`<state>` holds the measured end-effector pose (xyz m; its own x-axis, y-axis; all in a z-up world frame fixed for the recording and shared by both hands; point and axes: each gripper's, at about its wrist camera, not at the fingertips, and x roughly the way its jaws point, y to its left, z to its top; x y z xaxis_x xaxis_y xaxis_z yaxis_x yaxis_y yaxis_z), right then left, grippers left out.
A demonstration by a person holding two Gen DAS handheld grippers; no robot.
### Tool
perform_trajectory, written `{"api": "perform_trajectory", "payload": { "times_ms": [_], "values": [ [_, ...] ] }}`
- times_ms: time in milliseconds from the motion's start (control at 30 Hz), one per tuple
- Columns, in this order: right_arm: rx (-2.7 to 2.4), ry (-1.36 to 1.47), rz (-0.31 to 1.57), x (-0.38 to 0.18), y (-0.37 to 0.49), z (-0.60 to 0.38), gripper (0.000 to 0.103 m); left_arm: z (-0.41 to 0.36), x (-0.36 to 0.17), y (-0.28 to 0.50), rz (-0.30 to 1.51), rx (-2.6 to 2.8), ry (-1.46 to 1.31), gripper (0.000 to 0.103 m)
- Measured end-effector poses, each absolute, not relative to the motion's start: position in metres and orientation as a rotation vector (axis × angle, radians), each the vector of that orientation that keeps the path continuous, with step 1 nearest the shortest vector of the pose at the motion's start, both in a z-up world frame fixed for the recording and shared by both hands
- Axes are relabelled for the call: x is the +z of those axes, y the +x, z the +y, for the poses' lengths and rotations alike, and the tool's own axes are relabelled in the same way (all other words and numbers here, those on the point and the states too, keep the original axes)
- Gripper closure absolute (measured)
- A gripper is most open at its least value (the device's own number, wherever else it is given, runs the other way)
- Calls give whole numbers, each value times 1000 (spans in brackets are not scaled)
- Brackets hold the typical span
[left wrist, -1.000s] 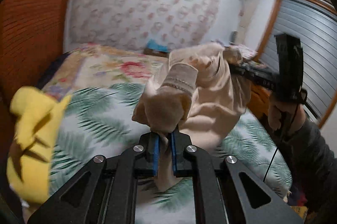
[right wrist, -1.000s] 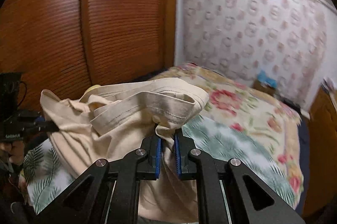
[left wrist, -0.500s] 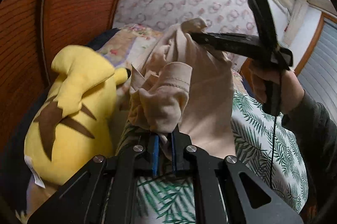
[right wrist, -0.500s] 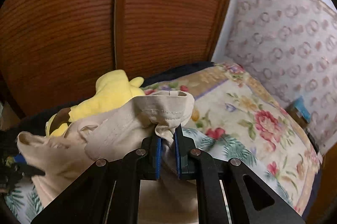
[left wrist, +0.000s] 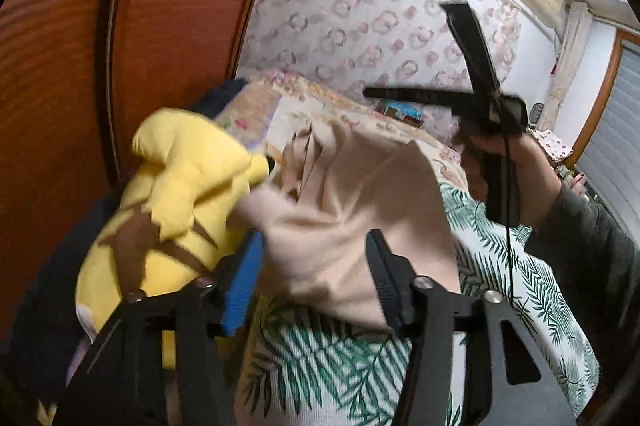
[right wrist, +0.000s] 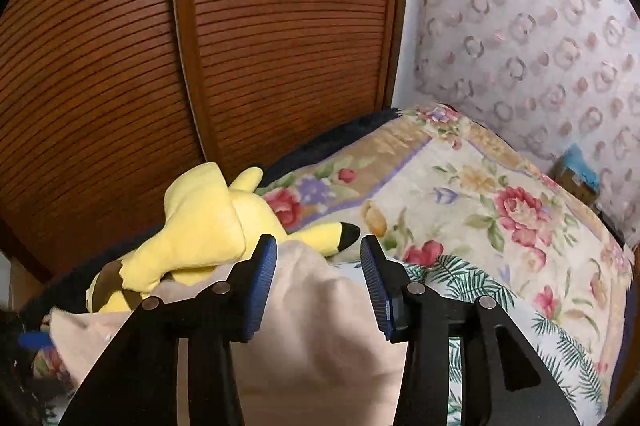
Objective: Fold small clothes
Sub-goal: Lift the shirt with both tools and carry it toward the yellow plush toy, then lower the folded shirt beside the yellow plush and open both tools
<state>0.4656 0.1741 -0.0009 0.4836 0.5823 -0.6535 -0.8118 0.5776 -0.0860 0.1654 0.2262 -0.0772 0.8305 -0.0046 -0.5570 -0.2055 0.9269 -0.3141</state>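
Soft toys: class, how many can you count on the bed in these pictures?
1. A yellow soft toy lies at the bed's edge by the wooden wardrobe doors, against the beige garment. Others may be hidden under the cloth.

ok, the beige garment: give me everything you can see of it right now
The beige garment is plain soft knit-looking cloth, crumpled and blurred in both views. It lies on the leaf-print sheet, its far edge against the yellow plush toy. Both the left gripper and right gripper stand open around it, not pinching.
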Motion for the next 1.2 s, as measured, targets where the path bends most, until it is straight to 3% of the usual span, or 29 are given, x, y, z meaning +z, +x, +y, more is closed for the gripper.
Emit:
{"api": "perform_trajectory", "payload": {
  "times_ms": [267, 367, 700, 767, 833, 967, 1200],
  "values": [
    [837, -414, 685, -11, 469, 145, 57, 231, -77, 218, 652, 115, -217, 48],
    [835, -398, 701, -12, 470, 142, 57, 236, -85, 235, 714, 118, -211, 67],
    [819, -335, 760, -24, 477, 148, 56, 233, -105, 257, 831, 72, -203, 68],
    [819, -322, 770, -27, 479, 149, 56, 231, -105, 257, 829, 43, -197, 88],
    [815, -326, 772, -29, 479, 153, 56, 230, -99, 252, 801, 65, -177, 95],
    [823, -293, 720, -25, 473, 147, 56, 245, -85, 234, 722, 173, -191, 95],
    [843, -300, 676, -28, 453, 142, 56, 256, -96, 233, 755, 189, -207, 95]
  ]
}}
